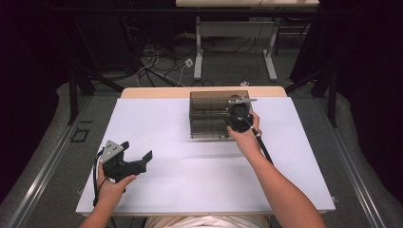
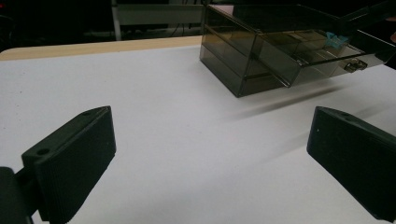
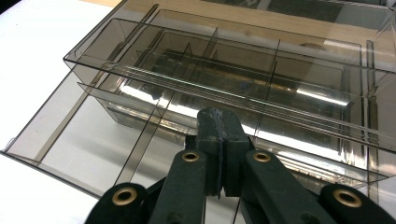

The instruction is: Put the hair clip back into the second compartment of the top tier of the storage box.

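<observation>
Hovering over a smoky drawer box (image 1: 209, 114) at the desk's (image 1: 190, 180) one o'clock, the right gripper (image 3: 223, 140) has its fingers clenched empty above the open drawer (image 3: 93, 135). Left gripper (image 1: 138, 159), at eight o'clock, is released. Pressing down could tip the box.

I read this as a lab or recording room, not a home. My landmark is the white work table (image 1: 204, 175), bare-topped with a wooden edge on its far side. Beyond it, loose cables (image 1: 157, 66) and a power plug lie tangled on grey carpet (image 1: 233, 71). Farther back stands a second desk (image 1: 247, 28) on white metal legs. Black frame posts (image 1: 72, 95) flank the table on both sides, and dark curtains (image 1: 28, 71) close off the surroundings.
</observation>
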Available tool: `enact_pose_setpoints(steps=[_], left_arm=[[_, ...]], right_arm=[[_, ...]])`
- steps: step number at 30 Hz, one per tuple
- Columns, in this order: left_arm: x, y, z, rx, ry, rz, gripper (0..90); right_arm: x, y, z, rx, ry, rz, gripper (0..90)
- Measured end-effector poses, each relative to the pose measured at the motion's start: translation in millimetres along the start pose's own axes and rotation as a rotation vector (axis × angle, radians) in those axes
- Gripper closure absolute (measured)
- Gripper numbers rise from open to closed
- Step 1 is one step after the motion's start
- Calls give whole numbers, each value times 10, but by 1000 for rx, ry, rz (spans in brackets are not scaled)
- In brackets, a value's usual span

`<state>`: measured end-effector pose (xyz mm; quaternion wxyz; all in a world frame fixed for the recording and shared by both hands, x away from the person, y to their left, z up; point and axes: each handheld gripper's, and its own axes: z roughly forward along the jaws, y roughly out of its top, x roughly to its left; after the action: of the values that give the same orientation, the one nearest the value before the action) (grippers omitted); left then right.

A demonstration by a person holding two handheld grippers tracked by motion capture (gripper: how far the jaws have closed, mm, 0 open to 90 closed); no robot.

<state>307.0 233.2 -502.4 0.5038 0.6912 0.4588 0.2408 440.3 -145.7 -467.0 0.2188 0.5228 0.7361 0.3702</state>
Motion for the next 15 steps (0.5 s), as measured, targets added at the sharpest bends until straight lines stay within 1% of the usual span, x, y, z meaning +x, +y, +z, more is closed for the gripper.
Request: enact_pose_setpoints(steps=[13,15], left_arm=[[3,2,-3,5,-1,3,10],[1,1,-3,6,-2,0,10]], right_arm=[[7,12,41,4,-8,-8,896],[17,13,45,12,-6,0,895]])
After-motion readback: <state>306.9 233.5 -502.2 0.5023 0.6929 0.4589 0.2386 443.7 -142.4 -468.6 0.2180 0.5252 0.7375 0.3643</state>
